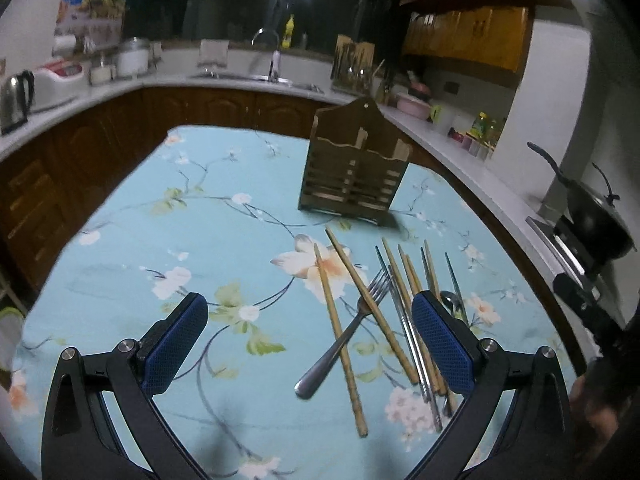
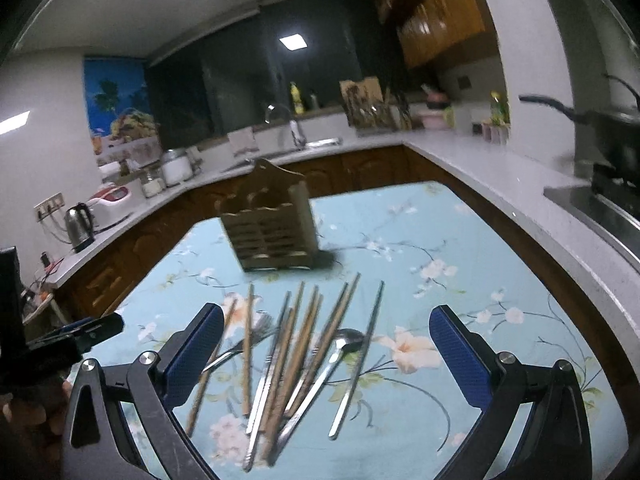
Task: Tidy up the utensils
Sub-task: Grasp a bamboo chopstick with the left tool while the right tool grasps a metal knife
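A brown slatted wooden utensil holder (image 1: 354, 168) stands upright on the floral blue tabletop (image 1: 160, 220), its contents not discernible. Just before it lie bamboo chopsticks (image 1: 340, 332), a steel fork (image 1: 344, 340), metal chopsticks (image 2: 356, 364) and a steel spoon (image 2: 320, 376) in a loose pile. The left gripper (image 1: 308, 344) and right gripper (image 2: 324, 360) both hover spread wide above the pile, holding nothing.

Both wrist views low over the table (image 1: 120, 216) (shared: utensil pile (image 2: 296, 360)).

I see a kettle (image 1: 15, 100) far left on the counter (image 1: 100, 94), a faucet (image 1: 274, 54) far centre, and a black pan (image 1: 596, 216) at right.
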### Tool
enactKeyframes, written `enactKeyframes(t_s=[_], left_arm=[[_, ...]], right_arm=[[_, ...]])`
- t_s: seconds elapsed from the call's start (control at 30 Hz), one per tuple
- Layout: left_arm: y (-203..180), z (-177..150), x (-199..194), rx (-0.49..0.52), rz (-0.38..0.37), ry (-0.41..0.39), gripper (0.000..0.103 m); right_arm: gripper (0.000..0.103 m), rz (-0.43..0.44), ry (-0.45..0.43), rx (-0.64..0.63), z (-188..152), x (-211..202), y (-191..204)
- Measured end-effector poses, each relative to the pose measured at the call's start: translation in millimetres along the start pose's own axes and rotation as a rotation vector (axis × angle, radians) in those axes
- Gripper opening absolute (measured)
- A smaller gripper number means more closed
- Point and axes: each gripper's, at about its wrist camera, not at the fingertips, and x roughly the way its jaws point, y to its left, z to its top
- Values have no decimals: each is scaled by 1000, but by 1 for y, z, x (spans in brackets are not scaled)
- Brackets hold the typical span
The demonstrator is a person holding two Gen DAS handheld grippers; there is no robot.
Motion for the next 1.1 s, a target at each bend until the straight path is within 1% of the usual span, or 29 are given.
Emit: enactKeyframes(t_s=[0.1, 0.2, 0.23, 0.27, 0.3, 0.33, 0.37, 0.43, 0.47, 0.5, 0.53, 0.57, 0.6, 0.63, 0.67, 0.77, 0.83, 0.93, 1.0, 1.03, 1.07, 1.1], left_arm=[[-1, 8, 17, -6, 0, 41, 103], [-5, 17, 37, 1, -7, 92, 99], [-8, 21, 47, 5, -12, 118, 94], [-9, 23, 54, 6, -16, 136, 86], [-10, 26, 63, 5, -22, 160, 83], [-11, 29, 73, 4, -35, 187, 80], [-12, 32, 82, -2, -45, 209, 74], [-14, 38, 104, -10, -68, 263, 71], [-15, 41, 114, -13, -75, 283, 67], [-16, 43, 125, -16, -78, 307, 66], [-18, 44, 134, -13, -83, 329, 61], [-19, 46, 143, -13, -91, 349, 56], [-21, 48, 154, -12, -95, 370, 54], [-23, 49, 162, -8, -94, 389, 49], [-25, 50, 172, -5, -97, 410, 44], [-32, 56, 194, 23, -80, 442, 39], [-35, 58, 206, 38, -68, 459, 37], [-38, 59, 223, 66, -35, 480, 33], [-41, 60, 228, 89, -23, 475, 29], [-45, 60, 231, 111, -10, 478, 26], [-48, 60, 232, 128, -6, 475, 21], [-50, 60, 234, 139, -1, 473, 19]], right_arm=[[102, -1, 63, 54, 4, 19, -14], [101, -2, 121, 99, 9, 36, -28], [96, -8, 138, 107, 12, 42, -32], [93, -14, 153, 111, 14, 49, -35], [85, -20, 183, 115, 16, 58, -38], [75, -20, 203, 118, 18, 65, -41], [70, -16, 226, 125, 20, 74, -44], [54, -27, 269, 125, 23, 90, -48], [50, -25, 290, 126, 24, 99, -50], [43, -21, 310, 128, 24, 107, -51], [38, -22, 327, 127, 24, 115, -52], [36, -21, 348, 125, 23, 123, -53], [32, -24, 361, 122, 22, 130, -53], [28, -31, 372, 121, 21, 136, -53], [27, -36, 387, 119, 20, 143, -53], [26, -43, 423, 121, 15, 160, -56], [25, -50, 441, 115, 14, 169, -57], [24, -73, 463, 102, 13, 184, -58], [22, -88, 487, 96, 11, 193, -59], [20, -91, 496, 93, 10, 198, -60], [20, -100, 487, 76, 10, 200, -58], [19, -114, 488, 52, 11, 202, -56]])
